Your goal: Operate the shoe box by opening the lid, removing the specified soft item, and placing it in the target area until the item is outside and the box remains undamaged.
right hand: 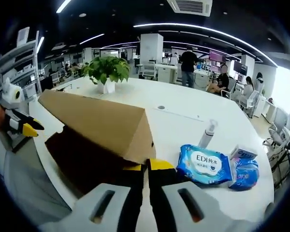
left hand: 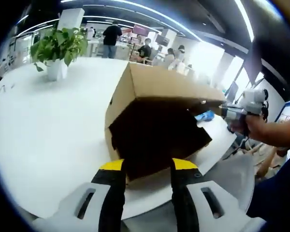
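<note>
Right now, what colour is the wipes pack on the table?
Blue with a white label, clearest in the right gripper view: wipes pack.

Each handheld gripper has a pale grey body with two slotted openings, from which rise black fingers capped with yellow tips: the left gripper [left hand: 148,166] and the right gripper [right hand: 148,166] look alike. Seen from across, the right gripper carries a white rounded housing. The person wears dark blue clothing [left hand: 275,193].
</note>
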`<state>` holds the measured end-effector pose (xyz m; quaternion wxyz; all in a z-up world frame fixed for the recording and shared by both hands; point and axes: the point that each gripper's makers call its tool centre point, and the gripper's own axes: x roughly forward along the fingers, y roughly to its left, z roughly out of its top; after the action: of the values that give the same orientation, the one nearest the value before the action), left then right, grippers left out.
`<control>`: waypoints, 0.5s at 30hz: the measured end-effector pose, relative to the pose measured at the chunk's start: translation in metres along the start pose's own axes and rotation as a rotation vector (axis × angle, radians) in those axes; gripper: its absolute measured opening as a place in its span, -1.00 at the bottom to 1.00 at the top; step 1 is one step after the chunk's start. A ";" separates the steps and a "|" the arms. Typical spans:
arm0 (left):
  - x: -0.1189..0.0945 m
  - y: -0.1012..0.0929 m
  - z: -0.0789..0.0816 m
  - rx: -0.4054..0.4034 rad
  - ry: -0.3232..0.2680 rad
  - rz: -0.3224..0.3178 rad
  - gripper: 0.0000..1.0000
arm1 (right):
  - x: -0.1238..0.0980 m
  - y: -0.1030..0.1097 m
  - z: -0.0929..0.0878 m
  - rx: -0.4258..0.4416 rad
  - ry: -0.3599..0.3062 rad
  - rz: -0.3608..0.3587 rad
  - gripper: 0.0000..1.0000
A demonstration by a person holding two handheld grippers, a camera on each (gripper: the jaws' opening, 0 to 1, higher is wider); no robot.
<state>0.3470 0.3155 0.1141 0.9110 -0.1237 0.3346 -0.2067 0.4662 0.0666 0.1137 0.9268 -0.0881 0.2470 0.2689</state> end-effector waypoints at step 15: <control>0.002 -0.015 0.005 0.039 -0.036 -0.067 -0.32 | -0.003 0.009 -0.028 -0.004 0.067 0.029 -1.00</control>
<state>0.3468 0.3018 0.1222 0.9117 -0.1208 0.3097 -0.2415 0.4471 0.0642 0.0907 0.9138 -0.0954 0.2786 0.2796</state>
